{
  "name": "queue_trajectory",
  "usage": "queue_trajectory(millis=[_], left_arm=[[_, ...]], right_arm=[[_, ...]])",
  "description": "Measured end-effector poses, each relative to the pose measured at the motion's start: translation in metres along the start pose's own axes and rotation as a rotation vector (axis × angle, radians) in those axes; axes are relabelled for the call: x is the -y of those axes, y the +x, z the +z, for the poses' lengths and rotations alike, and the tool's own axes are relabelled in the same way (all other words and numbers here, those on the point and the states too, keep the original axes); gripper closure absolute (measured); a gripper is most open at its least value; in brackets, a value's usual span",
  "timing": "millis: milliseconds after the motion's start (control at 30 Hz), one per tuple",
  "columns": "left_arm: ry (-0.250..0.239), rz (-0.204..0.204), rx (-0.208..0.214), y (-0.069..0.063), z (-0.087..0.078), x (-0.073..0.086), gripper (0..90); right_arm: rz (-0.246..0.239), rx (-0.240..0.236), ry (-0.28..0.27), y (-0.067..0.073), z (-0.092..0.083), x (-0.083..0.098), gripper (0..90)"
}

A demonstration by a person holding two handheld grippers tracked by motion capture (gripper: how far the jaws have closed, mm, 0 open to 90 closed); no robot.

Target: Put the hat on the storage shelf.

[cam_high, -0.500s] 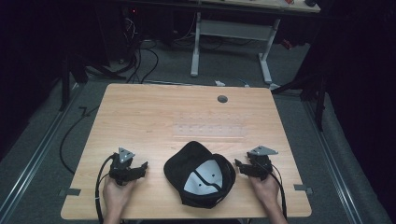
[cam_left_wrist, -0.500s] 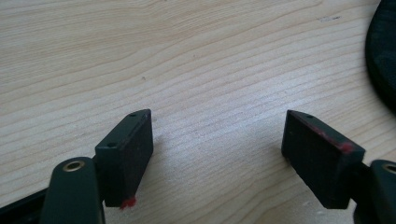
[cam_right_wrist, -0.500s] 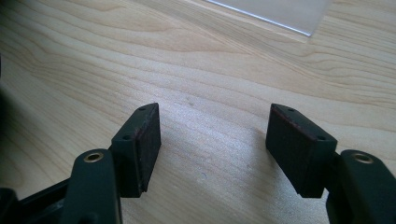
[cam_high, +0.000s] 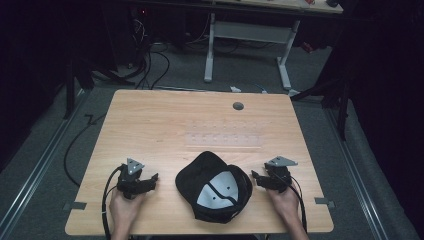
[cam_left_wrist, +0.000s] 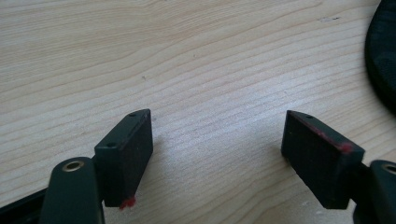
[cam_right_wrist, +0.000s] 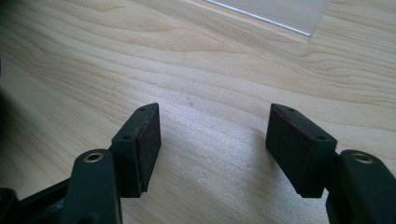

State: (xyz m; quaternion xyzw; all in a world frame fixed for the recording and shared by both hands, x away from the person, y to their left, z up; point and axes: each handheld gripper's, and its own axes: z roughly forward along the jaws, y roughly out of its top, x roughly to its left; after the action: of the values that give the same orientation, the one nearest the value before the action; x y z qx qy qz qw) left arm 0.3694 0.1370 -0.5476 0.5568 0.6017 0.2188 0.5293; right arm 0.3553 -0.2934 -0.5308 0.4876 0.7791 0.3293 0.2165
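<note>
A black cap (cam_high: 214, 186) lies upside down near the table's front edge, its pale grey lining facing up. My left gripper (cam_high: 154, 178) rests on the wood to the cap's left, jaws pointing toward it. My right gripper (cam_high: 254, 176) rests to the cap's right, close to its rim. In the left gripper view, the left gripper (cam_left_wrist: 217, 140) is open over bare wood, with the cap's edge (cam_left_wrist: 380, 56) at the far right. The right gripper (cam_right_wrist: 214, 133) is likewise open, nothing between its jaws.
The wooden table (cam_high: 165, 125) has a round grey grommet (cam_high: 238, 106) at the back and a clear plastic strip (cam_high: 225, 140) at its middle, whose corner (cam_right_wrist: 280, 11) shows in the right gripper view. Cables and a desk frame stand on the floor beyond.
</note>
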Motion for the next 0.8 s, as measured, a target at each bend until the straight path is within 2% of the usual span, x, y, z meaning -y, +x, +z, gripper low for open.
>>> queue_trajectory(millis=[200,433,600,667,800], left_arm=[[0.001,0.001,-0.001,0.0000,-0.0001,0.0000,25.2],[0.000,0.002,-0.001,-0.0001,0.0000,0.0001,25.2],[0.000,0.002,-0.001,-0.0002,0.0000,0.0001,25.3],[0.000,0.001,-0.001,-0.0002,0.0000,0.0001,25.3],[0.000,0.001,-0.002,-0.0002,0.0000,0.0001,25.2]], right_arm=[[0.001,0.003,0.000,0.0002,0.0000,0.0000,35.3],[-0.013,-0.012,0.006,0.0001,0.0001,0.0001,30.1],[-0.023,-0.014,0.005,0.0006,0.0001,0.0002,30.8],[-0.009,-0.008,0.002,0.0001,-0.0008,0.0005,34.4],[0.036,-0.032,-0.004,-0.0023,-0.0034,0.0013,38.4]])
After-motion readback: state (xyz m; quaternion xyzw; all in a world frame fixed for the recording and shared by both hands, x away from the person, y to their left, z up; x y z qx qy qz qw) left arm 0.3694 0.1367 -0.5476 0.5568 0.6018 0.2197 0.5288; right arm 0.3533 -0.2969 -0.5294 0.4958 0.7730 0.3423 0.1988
